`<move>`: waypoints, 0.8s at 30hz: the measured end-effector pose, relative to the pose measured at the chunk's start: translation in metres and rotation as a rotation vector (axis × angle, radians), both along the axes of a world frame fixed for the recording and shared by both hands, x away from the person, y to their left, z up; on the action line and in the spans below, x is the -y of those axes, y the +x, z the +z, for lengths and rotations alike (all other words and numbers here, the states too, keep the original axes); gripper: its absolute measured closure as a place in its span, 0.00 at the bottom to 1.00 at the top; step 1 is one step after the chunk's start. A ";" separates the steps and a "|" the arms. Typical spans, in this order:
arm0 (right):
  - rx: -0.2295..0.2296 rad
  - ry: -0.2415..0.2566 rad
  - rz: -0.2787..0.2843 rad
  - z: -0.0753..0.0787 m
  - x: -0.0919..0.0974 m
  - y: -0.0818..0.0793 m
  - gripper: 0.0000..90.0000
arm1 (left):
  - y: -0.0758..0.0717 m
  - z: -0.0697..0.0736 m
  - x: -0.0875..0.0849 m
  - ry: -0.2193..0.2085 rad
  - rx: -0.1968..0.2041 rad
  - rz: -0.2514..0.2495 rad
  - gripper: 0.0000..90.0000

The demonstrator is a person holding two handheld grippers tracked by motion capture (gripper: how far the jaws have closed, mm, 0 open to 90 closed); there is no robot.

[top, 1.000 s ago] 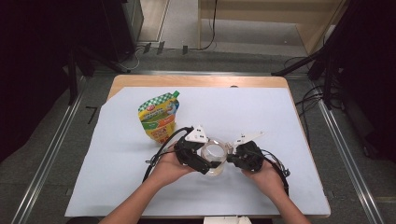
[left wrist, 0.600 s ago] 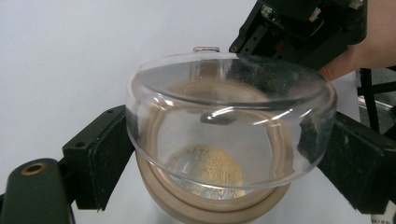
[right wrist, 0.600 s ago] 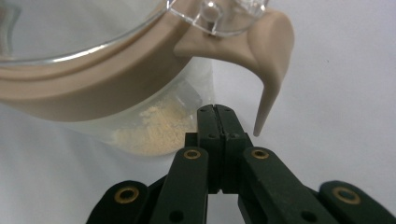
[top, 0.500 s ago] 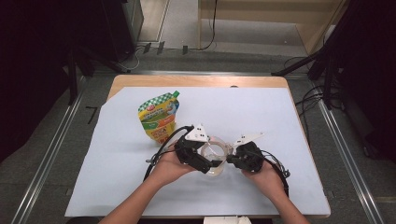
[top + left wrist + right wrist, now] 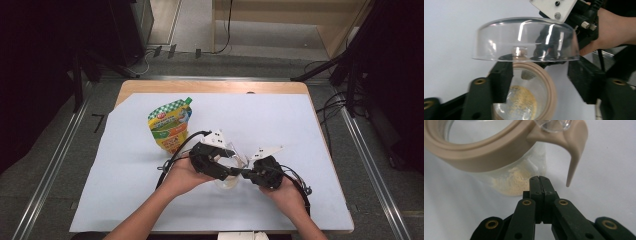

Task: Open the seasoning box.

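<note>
the left gripper (image 5: 231, 171) sits just left of a small clear jar (image 5: 229, 176) near the front middle of the table (image 5: 280, 125). its jaws have just been closing, and in the left gripper view they stand either side of the jar: the left pad looks to lie against the beige rim (image 5: 549, 86), while the right pad is apart from it, so it has no firm grasp yet. above the jaws the jar's clear domed lid (image 5: 525, 40) stands tipped open, and yellowish powder (image 5: 522, 101) lies at the jar's bottom.

the right gripper (image 5: 248, 173) comes in from the jar's right side, jaws clenched together with nothing between them. in the right gripper view its tips sit just below the jar's glass wall, beside the beige tab (image 5: 575, 152) that hangs from the rim; whether they touch the glass can't be told.

farther back to the left, well apart from both grippers, a stand-up pouch (image 5: 171, 125) in green, yellow and orange bears a small red logo; its writing is too small to read.
</note>
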State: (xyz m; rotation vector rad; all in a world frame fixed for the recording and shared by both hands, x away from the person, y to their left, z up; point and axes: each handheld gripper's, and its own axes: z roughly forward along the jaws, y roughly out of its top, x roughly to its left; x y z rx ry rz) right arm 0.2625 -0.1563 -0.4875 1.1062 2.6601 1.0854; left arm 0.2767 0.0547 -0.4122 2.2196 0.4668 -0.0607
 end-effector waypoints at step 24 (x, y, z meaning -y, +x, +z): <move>0.000 0.051 -0.029 0.015 0.021 -0.015 1.00 | 0.017 0.007 0.020 0.021 -0.130 -0.102 0.91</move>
